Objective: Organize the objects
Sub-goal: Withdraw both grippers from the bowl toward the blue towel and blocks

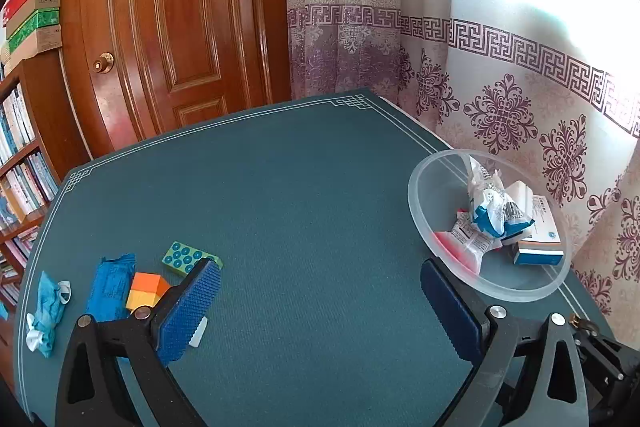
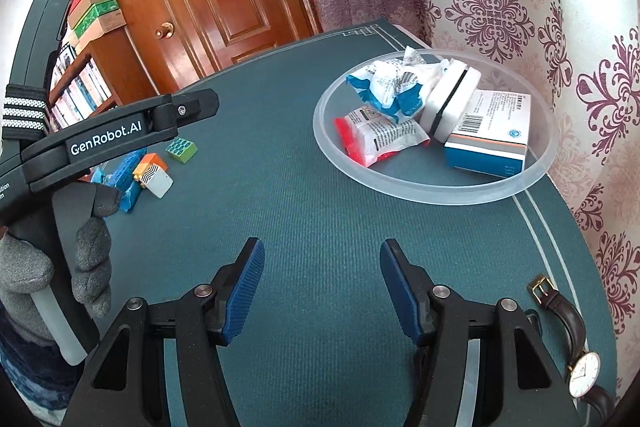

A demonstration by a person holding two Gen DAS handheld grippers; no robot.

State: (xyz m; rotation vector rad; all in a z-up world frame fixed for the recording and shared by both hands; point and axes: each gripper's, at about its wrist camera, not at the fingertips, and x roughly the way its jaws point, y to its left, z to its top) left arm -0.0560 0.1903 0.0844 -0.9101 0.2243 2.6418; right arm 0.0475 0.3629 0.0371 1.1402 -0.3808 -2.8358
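A clear plastic bowl (image 1: 416, 195) (image 2: 440, 193) stands at the table's right edge and holds crumpled wrappers (image 2: 384, 91), a red and white packet (image 2: 376, 139), a white case (image 2: 450, 107) and a medicine box (image 2: 488, 139). At the left lie a green dotted block (image 1: 188, 257) (image 2: 182, 149), an orange block (image 1: 146, 291) (image 2: 150, 163), a blue wrapper (image 1: 108, 287) and a crumpled blue and white wrapper (image 1: 46, 307). My left gripper (image 1: 320, 303) is open and empty above the table beside the blocks. My right gripper (image 2: 322, 283) is open and empty, short of the bowl.
A wristwatch (image 2: 572, 339) lies at the table's right front edge. The left gripper's body and a gloved hand (image 2: 92, 259) fill the left of the right wrist view. A wooden door (image 1: 172, 27), a bookshelf (image 1: 20, 163) and curtains (image 1: 500, 99) surround the green table (image 1: 300, 187).
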